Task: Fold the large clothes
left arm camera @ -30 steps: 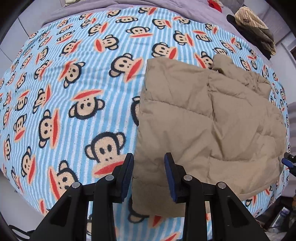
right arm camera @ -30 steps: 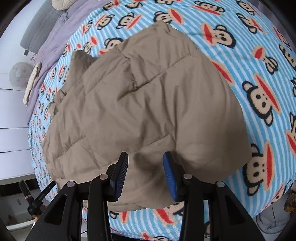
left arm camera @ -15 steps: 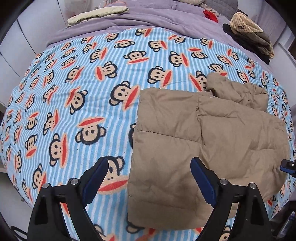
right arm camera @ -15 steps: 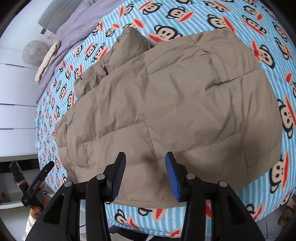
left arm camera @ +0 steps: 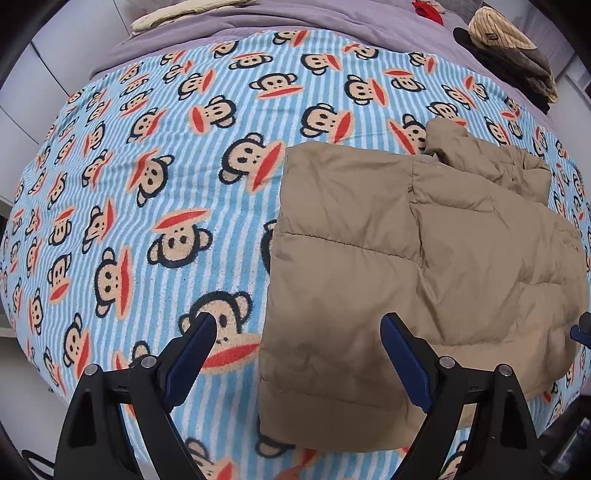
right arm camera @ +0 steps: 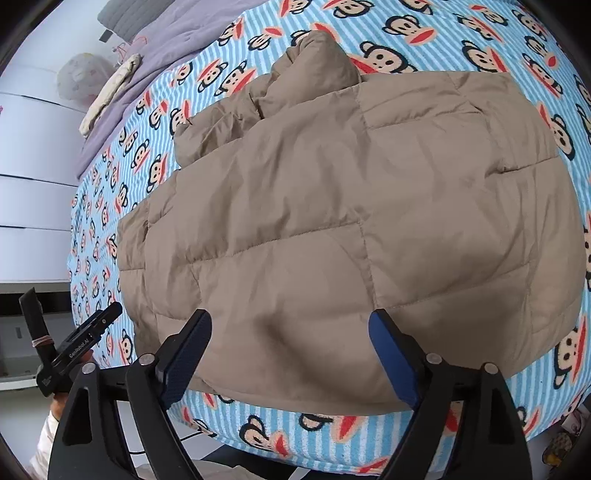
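A tan quilted jacket (left arm camera: 424, 266) lies folded on the monkey-print blue striped blanket (left arm camera: 147, 184), its bunched collar end away from me. My left gripper (left arm camera: 297, 321) hangs open above the jacket's near left corner, holding nothing. In the right wrist view the jacket (right arm camera: 351, 221) fills the middle. My right gripper (right arm camera: 290, 317) hovers over its near edge with its jaws opening and its pads not pressing on the fabric. The left gripper (right arm camera: 79, 339) also shows at the lower left of that view.
A purple sheet (left arm camera: 295, 18) covers the far end of the bed, with a cream cloth (left arm camera: 177, 14) on it. A pile of dark and striped clothes (left arm camera: 517, 48) sits at the far right corner. White drawers (right arm camera: 29, 184) stand beside the bed.
Both grippers went from narrow to wide open, the left one first. The right gripper slid sideways along the jacket's near edge. The jacket stays flat on the blanket.
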The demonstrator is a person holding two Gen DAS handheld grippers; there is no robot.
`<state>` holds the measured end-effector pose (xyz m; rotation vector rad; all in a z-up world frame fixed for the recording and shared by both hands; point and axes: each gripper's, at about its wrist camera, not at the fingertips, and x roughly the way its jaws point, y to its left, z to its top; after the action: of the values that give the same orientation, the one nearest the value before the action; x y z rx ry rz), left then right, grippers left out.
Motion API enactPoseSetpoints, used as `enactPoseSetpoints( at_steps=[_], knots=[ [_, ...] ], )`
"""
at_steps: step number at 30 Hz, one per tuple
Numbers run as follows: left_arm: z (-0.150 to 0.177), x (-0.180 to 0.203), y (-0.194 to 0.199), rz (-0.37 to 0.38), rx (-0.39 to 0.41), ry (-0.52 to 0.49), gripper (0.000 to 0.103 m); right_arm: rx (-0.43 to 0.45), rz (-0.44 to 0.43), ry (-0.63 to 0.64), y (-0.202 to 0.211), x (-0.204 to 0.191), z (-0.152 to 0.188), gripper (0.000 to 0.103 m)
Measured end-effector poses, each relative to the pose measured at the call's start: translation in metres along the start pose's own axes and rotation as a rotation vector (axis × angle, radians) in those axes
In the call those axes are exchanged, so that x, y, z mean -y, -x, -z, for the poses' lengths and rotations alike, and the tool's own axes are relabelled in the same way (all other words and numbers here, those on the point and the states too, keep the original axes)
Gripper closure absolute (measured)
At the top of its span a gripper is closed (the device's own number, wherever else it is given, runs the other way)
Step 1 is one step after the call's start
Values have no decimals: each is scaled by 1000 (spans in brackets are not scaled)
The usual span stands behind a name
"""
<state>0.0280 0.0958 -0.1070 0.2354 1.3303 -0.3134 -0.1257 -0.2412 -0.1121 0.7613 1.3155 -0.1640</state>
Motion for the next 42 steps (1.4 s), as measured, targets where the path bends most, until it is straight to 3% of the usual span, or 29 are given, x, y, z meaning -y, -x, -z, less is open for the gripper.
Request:
enactPoseSetpoints(
  at_steps=[5,13,18,24,25,27,29,31,34,37,40,41,42],
  knots=[
    [-1,1,-3,0,-8,-21,12,18,30,30,-1,-8,3,0],
    [-2,-5,-13,-6,-31,-29,12,-67,27,8,-17,-13,5,0],
    [-1,-16,-28,117,-84,-17,12,-74,43,-6,-20,-14,6,0],
    [-14,-46,-56,347,-155,46,12,-60,50,-7,-21,-18,2,0],
    [-16,-50,-64,390,-172,50,12,-51,48,-4,-22,-20,1,2],
    [-19,-52,-78,479,-208,44,12,-30,40,6,-21,-25,-2,14],
    [-23,-49,-94,585,-258,30,12,-13,44,25,-22,-30,-6,45],
    [-26,-41,-108,656,-300,12,12,10,51,50,-23,-36,-12,59],
    [-30,-25,-120,705,-321,-45,12,42,45,91,-25,-45,-21,60],
    [-34,-10,-128,736,-343,-89,2,72,67,146,-32,-54,-30,60],
    [-32,4,-133,723,-354,-156,2,101,106,177,-44,-56,-38,60],
    [-32,8,-133,722,-354,-175,4,110,121,179,-48,-56,-40,60],
    [-32,11,-131,729,-353,-195,22,124,129,171,-51,-55,-43,60]
  ],
)
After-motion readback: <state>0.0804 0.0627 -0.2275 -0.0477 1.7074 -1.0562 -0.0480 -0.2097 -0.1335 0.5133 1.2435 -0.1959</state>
